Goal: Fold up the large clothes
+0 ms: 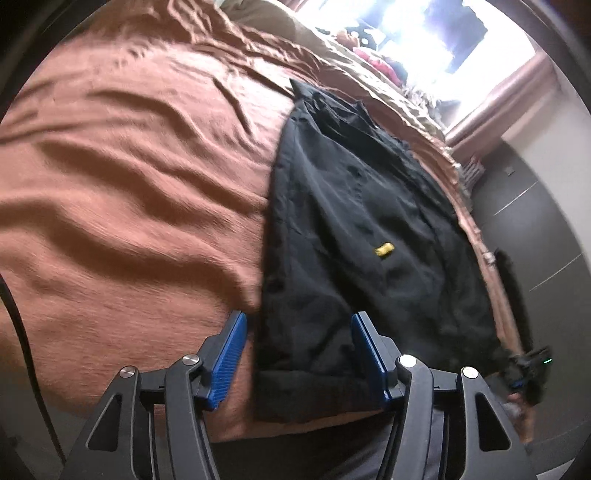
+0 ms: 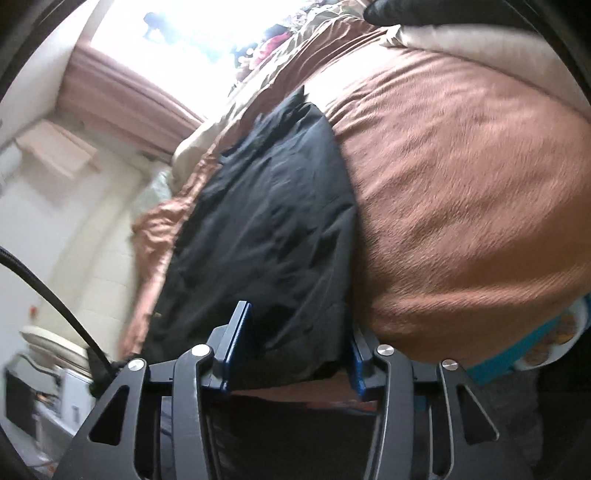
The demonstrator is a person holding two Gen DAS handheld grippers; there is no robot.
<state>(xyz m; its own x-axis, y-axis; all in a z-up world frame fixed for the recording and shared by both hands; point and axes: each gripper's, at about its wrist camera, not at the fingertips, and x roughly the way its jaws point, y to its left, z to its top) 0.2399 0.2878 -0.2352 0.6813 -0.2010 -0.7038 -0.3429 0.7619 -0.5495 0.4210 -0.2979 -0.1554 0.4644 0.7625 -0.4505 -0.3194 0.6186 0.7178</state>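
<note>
Black garment, left wrist view: a dark jacket-like piece [image 1: 354, 229] lies lengthwise on the bed, running away from the camera toward the bright window.
Yellow tag: a small yellow mark [image 1: 383, 250] sits on the garment's upper face, about midway along it.
Bedding: a rust-brown blanket [image 1: 129, 177], heavily rippled, fills the space left of the garment; a tan layer shows at the far edge.
Left gripper [image 1: 298, 334]: its blue-padded fingers [image 1: 231, 354] stand wide apart, one on either side of the garment's near hem, with cloth visible between them. Nothing is pinched.
Other tool: at the right edge of this view, a dark device with a green light [image 1: 532, 369] sits just past the garment's near right corner; blur hides its details.
Background: window glare [image 1: 436, 33], a pinkish curtain [image 1: 506, 96] and grey floor to the right.

Black garment, right wrist view: the same piece [image 2: 266, 236] lies along the bed's left edge, with blanket [image 2: 461, 192] spreading to its right.
Right gripper [image 2: 301, 332]: the fingers [image 2: 240, 343] are spread wide, straddling the near end of the garment; the right pad is partly hidden behind the cloth's edge. No grip on the fabric.
Cable: a black cord [image 2: 55, 291] crosses the lower left.
Room: pale floor tiles [image 2: 92, 229] and a curtain [image 2: 122, 92] below the bright window.
</note>
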